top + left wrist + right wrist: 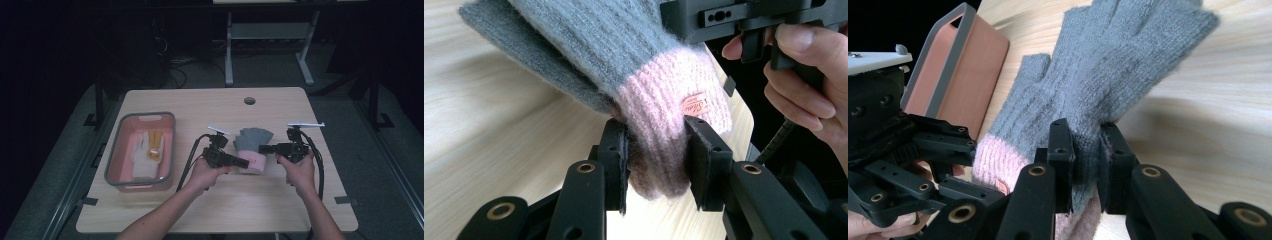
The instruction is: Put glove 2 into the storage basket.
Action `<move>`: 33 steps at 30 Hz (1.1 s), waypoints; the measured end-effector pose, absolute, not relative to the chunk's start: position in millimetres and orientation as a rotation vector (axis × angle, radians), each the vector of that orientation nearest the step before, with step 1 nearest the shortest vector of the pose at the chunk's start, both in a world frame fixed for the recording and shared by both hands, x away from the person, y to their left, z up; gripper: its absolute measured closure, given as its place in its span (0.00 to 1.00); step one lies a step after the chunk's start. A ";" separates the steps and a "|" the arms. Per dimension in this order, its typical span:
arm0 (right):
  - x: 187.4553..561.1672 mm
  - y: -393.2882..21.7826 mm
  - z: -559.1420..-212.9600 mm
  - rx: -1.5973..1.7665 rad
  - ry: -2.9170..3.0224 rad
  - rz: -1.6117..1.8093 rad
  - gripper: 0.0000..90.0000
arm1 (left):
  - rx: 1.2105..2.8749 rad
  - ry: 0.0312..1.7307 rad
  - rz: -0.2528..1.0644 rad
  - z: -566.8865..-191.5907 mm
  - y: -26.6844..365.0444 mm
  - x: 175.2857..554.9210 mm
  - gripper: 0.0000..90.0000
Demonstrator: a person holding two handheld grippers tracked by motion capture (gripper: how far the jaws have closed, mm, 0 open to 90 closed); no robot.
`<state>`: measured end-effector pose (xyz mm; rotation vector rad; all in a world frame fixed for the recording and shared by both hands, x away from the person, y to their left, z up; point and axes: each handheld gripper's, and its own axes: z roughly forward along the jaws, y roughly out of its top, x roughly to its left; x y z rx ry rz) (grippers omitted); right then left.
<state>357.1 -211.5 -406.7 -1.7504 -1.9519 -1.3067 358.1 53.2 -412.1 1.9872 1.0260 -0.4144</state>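
Grey glove (252,145) hangs between both tools, left tool (656,150) pinching its pink cuff, right tool (1087,162) its side.

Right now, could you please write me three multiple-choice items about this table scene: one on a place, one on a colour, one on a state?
1. Where does the white work glove with yellow palm lie?
A. in the pink bin with grey rim
B. on the floor
C. on the bare table

2. What colour is the cuff of the grey knitted glove?
A. green
B. pink
C. black

3. How is the left gripper?
A. wide open, with nothing in it
B. lying on the table
C. shut on the cuff

Answers: 1 A, the high view shows it inside the bin; 2 B, the ribbed cuff is pink; 3 C, both pads press the cuff.
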 end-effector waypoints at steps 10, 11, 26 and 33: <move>363.0 -190.3 -396.3 -1.696 -1.995 -1.305 0.87 | 1.981 1.039 -0.390 -402.1 74.2 357.4 0.71; 363.9 -188.3 -395.4 -1.693 -1.999 -1.306 0.87 | 1.976 1.042 -0.390 -401.5 76.1 357.5 0.71; 372.6 -163.1 -381.7 -1.631 -2.026 -1.320 0.87 | 1.963 1.048 -0.363 -389.9 102.5 359.1 0.71; 375.6 -153.3 -377.9 -1.601 -2.028 -1.332 0.87 | 1.959 1.051 -0.352 -385.9 113.9 359.2 0.71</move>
